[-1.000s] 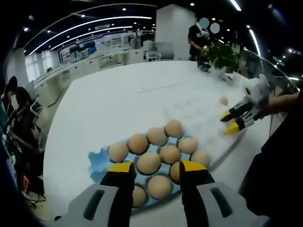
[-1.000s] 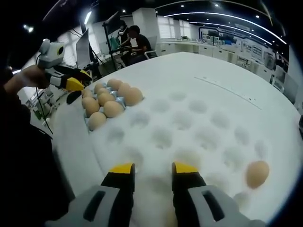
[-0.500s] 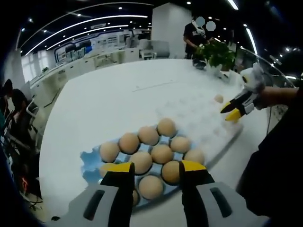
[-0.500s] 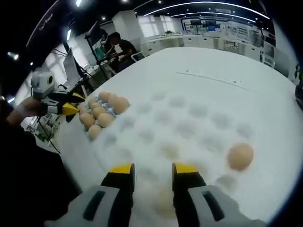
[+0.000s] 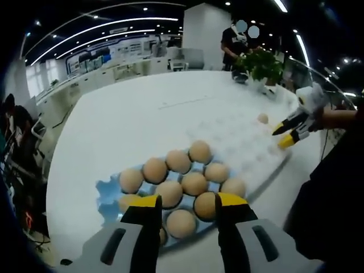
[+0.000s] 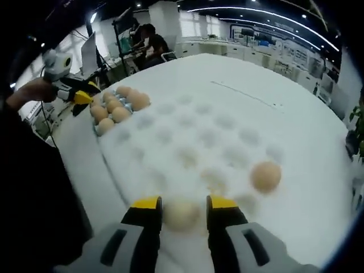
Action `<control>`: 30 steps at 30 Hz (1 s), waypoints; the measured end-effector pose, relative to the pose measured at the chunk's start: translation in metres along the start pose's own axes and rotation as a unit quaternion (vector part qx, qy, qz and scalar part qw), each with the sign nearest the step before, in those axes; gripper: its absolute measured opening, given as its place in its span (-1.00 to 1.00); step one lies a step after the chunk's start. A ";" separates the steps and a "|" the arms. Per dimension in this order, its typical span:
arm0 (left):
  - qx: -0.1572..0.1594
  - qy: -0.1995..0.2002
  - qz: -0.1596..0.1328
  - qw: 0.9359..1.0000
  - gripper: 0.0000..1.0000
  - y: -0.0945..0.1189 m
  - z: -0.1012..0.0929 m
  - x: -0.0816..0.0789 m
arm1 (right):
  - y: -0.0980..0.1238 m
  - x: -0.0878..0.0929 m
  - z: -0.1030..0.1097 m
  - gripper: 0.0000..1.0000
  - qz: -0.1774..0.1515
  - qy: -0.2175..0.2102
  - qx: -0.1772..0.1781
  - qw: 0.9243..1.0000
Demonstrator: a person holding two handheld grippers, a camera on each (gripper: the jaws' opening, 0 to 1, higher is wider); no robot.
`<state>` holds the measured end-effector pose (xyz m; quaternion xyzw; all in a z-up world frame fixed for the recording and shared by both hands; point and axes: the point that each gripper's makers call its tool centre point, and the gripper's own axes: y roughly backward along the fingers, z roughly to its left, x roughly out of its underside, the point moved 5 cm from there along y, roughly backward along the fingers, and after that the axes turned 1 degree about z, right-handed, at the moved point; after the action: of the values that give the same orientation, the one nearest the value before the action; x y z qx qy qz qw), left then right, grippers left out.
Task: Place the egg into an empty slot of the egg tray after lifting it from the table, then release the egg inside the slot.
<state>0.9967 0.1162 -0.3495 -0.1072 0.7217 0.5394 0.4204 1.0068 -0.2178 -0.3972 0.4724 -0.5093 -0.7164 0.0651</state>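
Left gripper view: the left gripper [image 5: 185, 205], its yellow-tipped jaws spread apart and holding nothing, hangs over the near end of a blue egg tray [image 5: 108, 190] that lies on a white table [image 5: 131, 119]. The tray's visible slots hold brown eggs [image 5: 194, 183] in close rows. Just beyond it lies a white foam sheet [image 5: 244, 142] pressed with rows of shallow dimples. At the sheet's far right a single egg [image 5: 263, 118] rests, and beside it the right gripper [image 5: 282, 136], held in a person's hand [image 5: 335, 118], points toward it. A potted plant [image 5: 264, 67] stands at the table's far edge, with a person [image 5: 232, 45] behind it.

Right gripper view: the right gripper [image 6: 184, 207] has its jaws spread, with a pale egg [image 6: 181, 214] lying between their tips on the sheet; whether the jaws touch it cannot be told. A second loose egg [image 6: 265, 176] rests on the sheet to the right, near the gripper. At upper left the filled egg tray [image 6: 94, 120] sits with the left gripper [image 6: 81, 98] just over it.
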 end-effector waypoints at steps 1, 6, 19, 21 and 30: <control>0.002 0.001 0.002 1.000 -0.24 0.000 -0.001 0.001 | 0.001 0.000 0.001 -0.36 0.004 -0.001 -0.001 1.000; 0.003 0.002 0.008 1.000 -0.24 -0.001 0.000 0.004 | 0.003 0.004 0.002 -0.37 0.004 -0.005 0.002 1.000; -0.008 0.017 0.002 1.000 -0.25 0.004 0.004 0.006 | 0.000 0.002 -0.001 -0.45 0.082 -0.013 -0.010 0.997; -0.010 0.021 0.000 1.000 -0.25 0.004 0.004 0.007 | -0.001 0.002 0.000 -0.45 0.091 -0.009 -0.012 0.996; 0.000 0.018 0.001 1.000 -0.25 -0.003 -0.006 0.005 | -0.004 -0.001 0.000 -0.45 0.128 0.008 -0.014 0.992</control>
<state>0.9920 0.1117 -0.3548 -0.1157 0.7295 0.5377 0.4066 1.0085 -0.2154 -0.4001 0.4076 -0.5551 -0.7056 0.1672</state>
